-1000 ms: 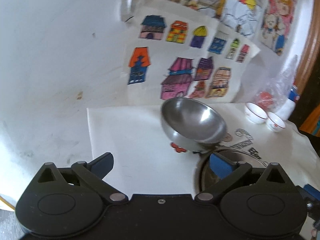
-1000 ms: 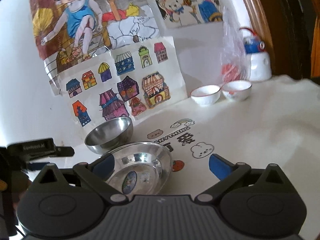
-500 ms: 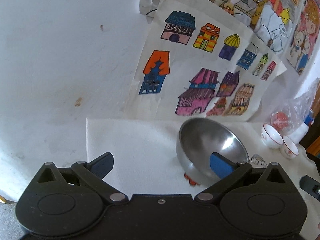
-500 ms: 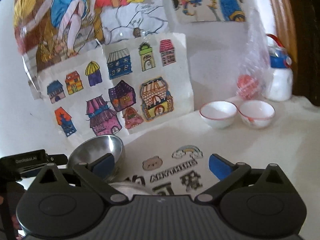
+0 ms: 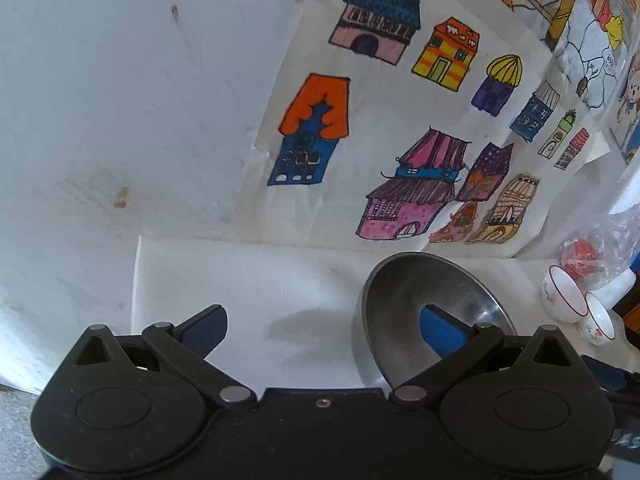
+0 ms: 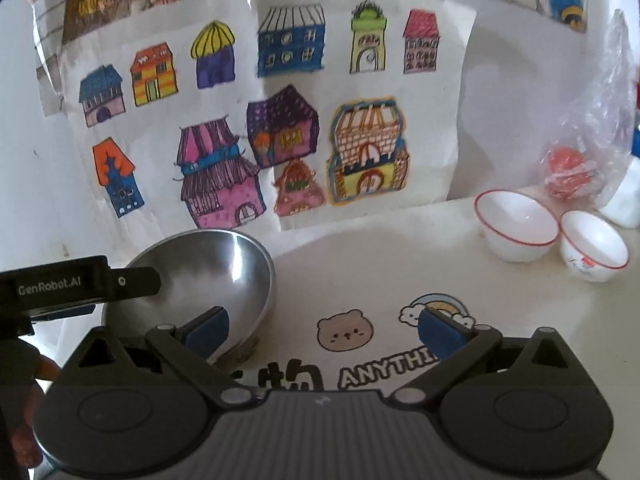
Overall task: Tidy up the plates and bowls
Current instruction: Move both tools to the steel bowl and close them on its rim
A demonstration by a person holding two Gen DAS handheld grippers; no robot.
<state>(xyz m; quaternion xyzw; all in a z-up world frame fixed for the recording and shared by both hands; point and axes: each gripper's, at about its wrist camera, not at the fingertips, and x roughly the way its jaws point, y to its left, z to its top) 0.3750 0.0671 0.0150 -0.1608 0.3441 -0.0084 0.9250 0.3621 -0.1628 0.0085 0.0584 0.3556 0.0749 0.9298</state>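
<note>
L gripper [image 5: 322,326]: jaws wide apart, nothing between them. Its R finger pad [image 5: 440,330] sits in front of the steel bowl [image 5: 404,316] from my view; can't tell if it's touching the rim or inside the bowl. L pad is over bare white cloth [image 5: 248,272].

R gripper [image 6: 322,330]: jaws also spread wide, holding nothing. Its L pad [image 6: 208,330] overlaps the steel bowl's near edge in the R wrist view; contact unclear. R pad is over the printed rainbow/cloud on the cloth.

Steel bowl: upright on the table, open side up, near the back wall, just below the sheet of coloured house drawings [image 6: 256,120]. Shiny inside, looks empty. In the R wrist view I see the top of the L gripper unit, marked GenRobot.AI, reaching over the bowl's L rim.

2 small white bowls [image 6: 516,226] w/ red rims: side by side, touching or nearly so, at far R of table, well apart from the steel bowl. Both upright.

Behind them: clear plastic bag [image 6: 592,152] w/ something red inside, plus a white container at frame edge, partly cut off.

Cloth print near the R gripper: bear face [image 6: 345,334], text "ANYTHI…".
</note>
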